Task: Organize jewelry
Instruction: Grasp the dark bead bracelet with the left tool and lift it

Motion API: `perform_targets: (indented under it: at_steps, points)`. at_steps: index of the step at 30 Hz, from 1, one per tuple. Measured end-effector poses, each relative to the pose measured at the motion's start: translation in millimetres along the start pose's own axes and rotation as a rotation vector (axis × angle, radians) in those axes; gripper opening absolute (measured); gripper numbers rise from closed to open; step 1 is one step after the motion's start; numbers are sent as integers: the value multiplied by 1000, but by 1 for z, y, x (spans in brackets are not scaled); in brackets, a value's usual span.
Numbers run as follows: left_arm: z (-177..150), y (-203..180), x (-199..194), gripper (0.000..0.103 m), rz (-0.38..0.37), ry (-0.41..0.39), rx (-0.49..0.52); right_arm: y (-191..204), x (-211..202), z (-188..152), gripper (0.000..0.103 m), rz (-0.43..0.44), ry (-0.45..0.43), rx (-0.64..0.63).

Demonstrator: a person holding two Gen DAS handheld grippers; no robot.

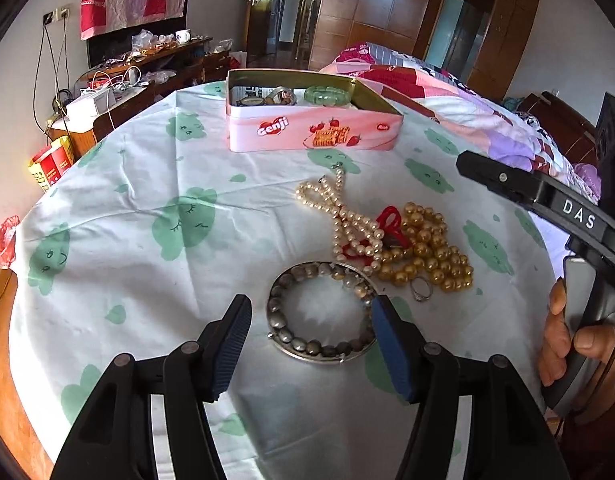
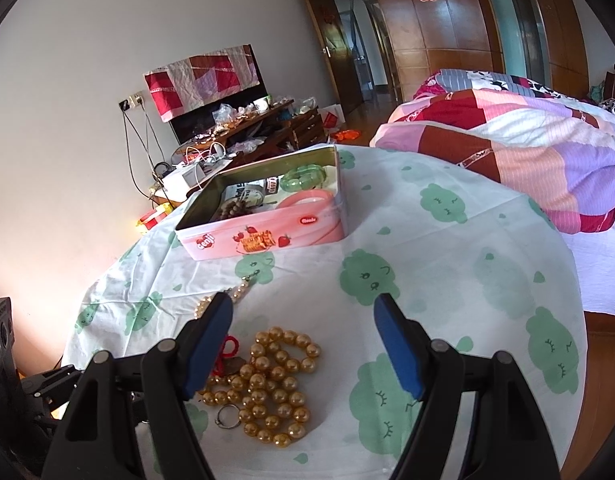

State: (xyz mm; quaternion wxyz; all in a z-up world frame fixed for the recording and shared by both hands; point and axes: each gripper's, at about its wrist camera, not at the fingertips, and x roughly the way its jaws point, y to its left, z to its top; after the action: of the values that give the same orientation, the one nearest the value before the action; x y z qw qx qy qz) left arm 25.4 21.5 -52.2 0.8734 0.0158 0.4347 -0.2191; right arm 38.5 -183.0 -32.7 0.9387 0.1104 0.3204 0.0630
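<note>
A pink Genji tin [image 1: 307, 130] stands open at the table's far side; it holds a green bangle [image 1: 327, 95], a watch and other pieces. In the right wrist view the tin [image 2: 263, 236] also holds a pink bangle [image 2: 305, 199]. Before it lie a cream pearl necklace [image 1: 347, 224], a gold bead necklace [image 1: 431, 252], a red cord [image 1: 391, 220], a small ring [image 1: 421, 292] and a grey bead bracelet with a silver bangle [image 1: 319, 314]. My left gripper [image 1: 311, 344] is open, its fingers straddling the grey bracelet. My right gripper [image 2: 303, 352] is open above the gold beads [image 2: 273, 384].
The round table wears a white cloth with green prints [image 1: 155, 208]. A bed with a patchwork quilt [image 2: 507, 152] lies to the right. A cluttered TV stand [image 1: 147, 64] stands by the far wall. The right gripper's body [image 1: 567, 208] shows at the left view's right edge.
</note>
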Motion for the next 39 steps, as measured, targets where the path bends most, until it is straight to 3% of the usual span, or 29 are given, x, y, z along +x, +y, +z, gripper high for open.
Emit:
perform_targets:
  at_steps: [5, 13, 15, 16, 17, 20, 26, 30, 32, 34, 39]
  points:
    - [-5, -5, 5, 63, -28, 18, -6, 3, 3, -1, 76, 1, 6, -8]
    - [-7, -18, 9, 65, 1, -14, 55, -1, 2, -2, 76, 2, 7, 7]
    - [-7, -18, 8, 44, 20, -27, 61, 0, 2, -2, 76, 3, 4, -1]
    - [-7, -18, 9, 23, 47, -32, 72, 1, 2, -2, 76, 2, 4, -4]
    - [-7, -17, 9, 11, 70, -34, 81, 1, 2, -2, 76, 3, 5, -5]
    - [-6, -9, 7, 11, 31, -34, 50, 1, 2, -3, 76, 5, 5, -1]
    - [-5, -9, 6, 10, 20, -47, 54, -1, 3, -3, 76, 4, 9, 15]
    - [3, -5, -18, 9, -19, -142, 34, -2, 3, -4, 76, 4, 9, 13]
    - [9, -3, -30, 0, -35, -188, 20, -2, 3, -4, 76, 4, 11, 13]
    - [15, 0, -38, 0, -55, -222, 7, -2, 2, -4, 76, 5, 9, 16]
    - [22, 4, -35, 0, -24, -235, 3, 0, 3, -4, 76, 6, 8, 7]
